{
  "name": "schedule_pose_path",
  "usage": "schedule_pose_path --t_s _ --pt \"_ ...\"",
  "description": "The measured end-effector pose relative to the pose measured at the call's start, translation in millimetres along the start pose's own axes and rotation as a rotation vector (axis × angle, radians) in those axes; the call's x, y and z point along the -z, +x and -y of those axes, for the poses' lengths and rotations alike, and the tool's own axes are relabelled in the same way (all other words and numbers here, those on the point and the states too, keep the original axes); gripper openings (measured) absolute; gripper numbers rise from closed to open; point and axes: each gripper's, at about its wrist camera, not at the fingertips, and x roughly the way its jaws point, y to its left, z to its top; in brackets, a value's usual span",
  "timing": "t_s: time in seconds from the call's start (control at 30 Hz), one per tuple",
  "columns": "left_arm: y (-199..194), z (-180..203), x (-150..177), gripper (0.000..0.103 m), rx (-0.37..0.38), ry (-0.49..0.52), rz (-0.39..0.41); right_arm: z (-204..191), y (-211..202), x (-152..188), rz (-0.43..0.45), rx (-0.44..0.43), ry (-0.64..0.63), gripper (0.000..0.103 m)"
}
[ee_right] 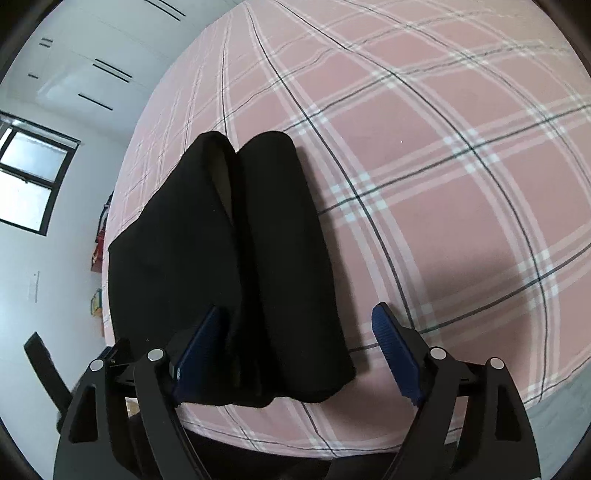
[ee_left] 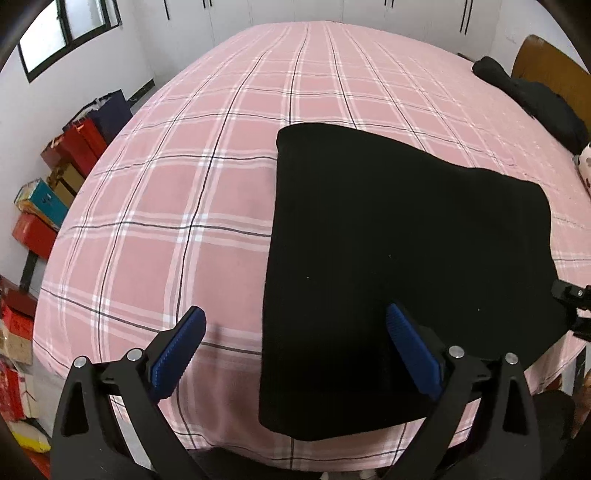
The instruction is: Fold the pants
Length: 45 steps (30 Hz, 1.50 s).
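Black pants (ee_left: 399,258) lie folded flat on the pink plaid bed (ee_left: 184,206), near its front edge. In the right wrist view the pants (ee_right: 229,266) show as two leg halves side by side, ends toward me. My left gripper (ee_left: 295,321) is open and empty, just above the pants' left edge; its right finger is over the cloth, its left over the sheet. My right gripper (ee_right: 297,317) is open and empty, straddling the near right leg end. Part of the right gripper (ee_left: 572,306) shows at the pants' right corner in the left wrist view.
Another dark garment (ee_left: 535,99) lies at the far right of the bed by a wooden headboard (ee_left: 550,70). Red and blue boxes and bags (ee_left: 55,177) stand on the floor to the left. A window (ee_left: 66,33) and white wardrobes (ee_right: 92,74) lie beyond.
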Motion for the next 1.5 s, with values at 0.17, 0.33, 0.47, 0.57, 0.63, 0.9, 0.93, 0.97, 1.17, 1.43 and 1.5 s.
schedule_pose_path --t_s 0.17,0.33,0.47,0.57,0.63,0.9,0.93,0.97,1.17,1.43,1.5 --pt "3.0 -6.4 0.3 0.096 0.050 -0.053 -0.022 -0.1 4.0 2.5 -0.009 0.006 0.001 0.085" --pt "6.0 -5.4 1.3 0.096 0.036 -0.056 -0.026 -12.0 5.8 3.6 0.008 0.042 -0.024 0.085" --pt "6.3 -2.4 3.2 0.097 0.038 -0.035 -0.031 -21.1 5.2 6.0 0.023 0.082 -0.060 0.085" --pt "9.5 -4.3 2.8 0.097 0.053 -0.042 -0.048 -31.9 13.0 8.8 0.017 0.103 -0.079 0.085" --pt "12.5 -6.5 0.4 0.098 0.061 -0.055 -0.059 -33.4 16.4 9.0 0.012 0.107 -0.082 0.085" --pt "14.3 -5.6 0.5 0.098 0.081 -0.058 -0.071 -29.8 26.8 6.6 -0.010 0.078 -0.051 0.086" --pt "15.0 -6.0 0.6 0.098 0.093 -0.059 -0.076 -29.6 26.8 6.2 -0.012 0.078 -0.053 0.086" --pt "15.6 -6.9 1.0 0.098 0.111 -0.064 -0.082 -30.5 27.7 6.1 -0.015 0.079 -0.055 0.086" --pt "23.0 -6.6 1.9 0.098 0.255 -0.076 -0.131 -41.8 33.7 3.9 -0.044 0.073 -0.137 0.085" --pt "33.0 -6.5 -0.5 0.095 0.349 -0.111 -0.156 -51.8 43.2 -2.1 -0.057 0.035 -0.179 0.071" --pt "32.8 -9.7 -0.8 0.087 0.360 -0.129 -0.149 -53.3 42.8 -2.1 -0.054 0.016 -0.187 0.065"
